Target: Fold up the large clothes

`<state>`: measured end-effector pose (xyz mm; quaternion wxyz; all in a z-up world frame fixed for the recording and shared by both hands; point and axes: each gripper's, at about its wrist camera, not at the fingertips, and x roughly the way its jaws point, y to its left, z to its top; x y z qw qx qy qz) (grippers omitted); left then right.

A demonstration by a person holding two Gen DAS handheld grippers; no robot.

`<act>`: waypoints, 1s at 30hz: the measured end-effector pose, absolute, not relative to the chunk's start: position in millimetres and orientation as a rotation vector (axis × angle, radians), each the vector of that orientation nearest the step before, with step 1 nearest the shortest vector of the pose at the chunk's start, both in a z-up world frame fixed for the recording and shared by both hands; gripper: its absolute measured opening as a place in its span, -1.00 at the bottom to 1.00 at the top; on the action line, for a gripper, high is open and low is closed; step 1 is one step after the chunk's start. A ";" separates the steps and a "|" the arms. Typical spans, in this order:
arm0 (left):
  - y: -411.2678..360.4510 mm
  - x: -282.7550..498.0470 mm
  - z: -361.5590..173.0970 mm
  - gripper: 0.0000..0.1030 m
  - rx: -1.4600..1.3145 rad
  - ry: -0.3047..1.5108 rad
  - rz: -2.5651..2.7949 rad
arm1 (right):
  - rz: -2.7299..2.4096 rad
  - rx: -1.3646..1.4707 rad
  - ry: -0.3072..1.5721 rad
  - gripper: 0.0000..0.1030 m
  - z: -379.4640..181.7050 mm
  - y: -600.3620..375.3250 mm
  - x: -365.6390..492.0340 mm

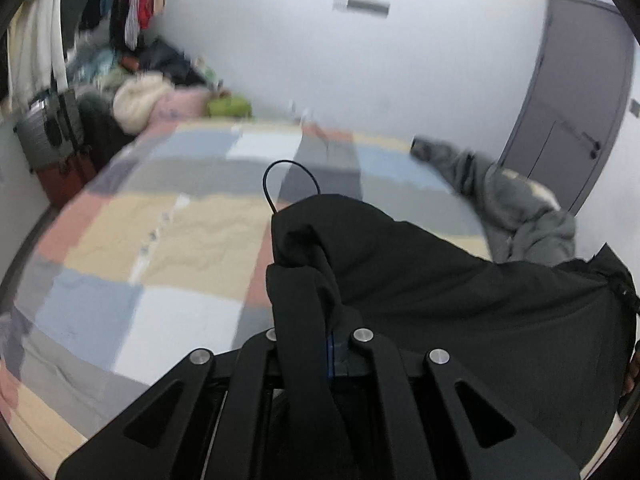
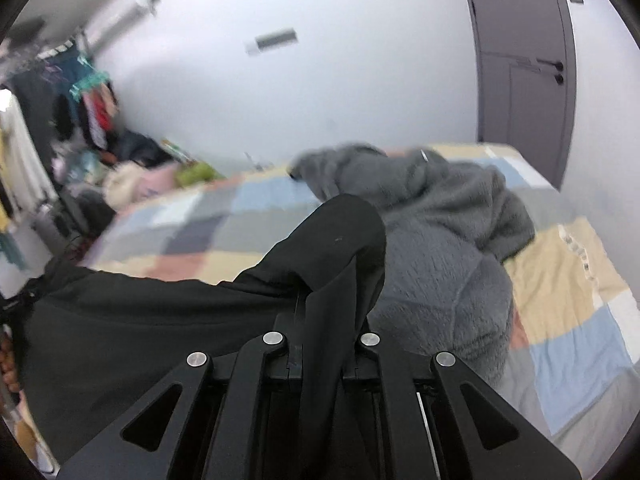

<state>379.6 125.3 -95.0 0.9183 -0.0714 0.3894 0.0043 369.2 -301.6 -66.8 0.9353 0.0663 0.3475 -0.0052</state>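
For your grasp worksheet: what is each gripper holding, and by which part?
Both hold the black garment: left gripper and right gripper each pinch a bunched edge; which part is unclear.

Bed (image 1: 168, 240) covered in a patchwork quilt of beige, blue, grey, white and pink squares. One grey fleece garment (image 2: 432, 248) lies crumpled on it, beyond the jaws.

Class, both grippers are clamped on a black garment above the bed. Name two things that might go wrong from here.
1. The black garment is bunched where the left gripper and right gripper hold it, so it may fold unevenly.
2. The grey fleece lies close by and might get dragged along.
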 end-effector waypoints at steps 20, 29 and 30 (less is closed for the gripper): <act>110.0 387.8 -191.3 -0.83 -0.015 0.982 0.086 | -0.059 0.144 0.903 -0.88 -172.4 -309.1 373.0; 135.2 353.9 -160.6 0.57 -0.217 1.006 0.033 | 0.006 0.265 0.875 0.36 -133.1 -318.9 331.9; 136.7 346.1 -150.9 0.57 -0.218 0.982 0.038 | 0.008 0.271 0.857 0.40 -123.5 -319.4 325.0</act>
